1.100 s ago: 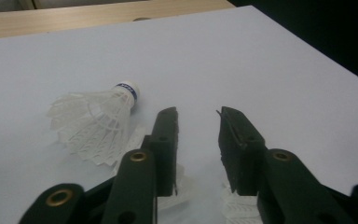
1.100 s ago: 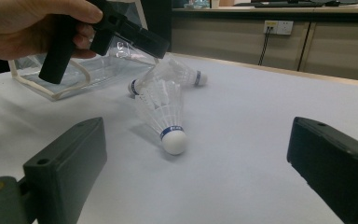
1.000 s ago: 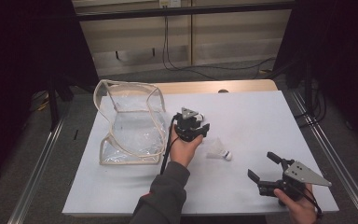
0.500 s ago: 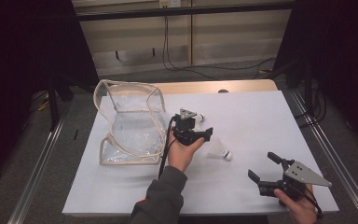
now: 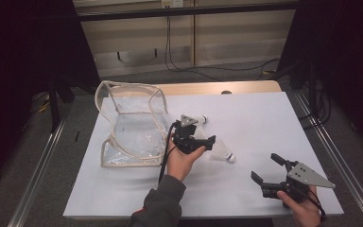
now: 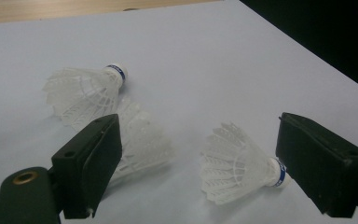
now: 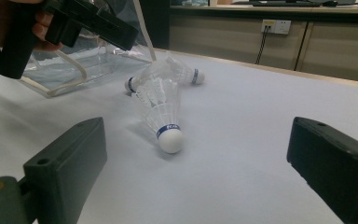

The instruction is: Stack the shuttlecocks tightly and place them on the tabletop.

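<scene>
From the high view I see my left gripper (image 5: 203, 142) near the middle of the white table (image 5: 264, 118), jaws apart after just opening, nothing pinched between them. One shuttlecock (image 5: 223, 152) lies on the table just beside it, toward the right edge, and another shuttlecock (image 5: 199, 119) lies just behind it, toward the far edge. The clear plastic bag (image 5: 132, 125) stands open near the left edge. My right gripper (image 5: 267, 169) hovers near the front right corner, jaws spread wide and empty.

In the left gripper view, the near shuttlecock (image 6: 240, 170) lies on its side between my jaws, close to the right one; I cannot tell whether they touch. Two more shuttlecocks (image 6: 86, 91) lie overlapping by the left jaw.

In the right gripper view my jaws stand well apart, with a shuttlecock (image 7: 161, 114) lying ahead between them, cork toward me, apart from both. Behind it sit two others (image 7: 184, 72), the bag (image 7: 70, 70) and the left gripper (image 7: 98, 25).
</scene>
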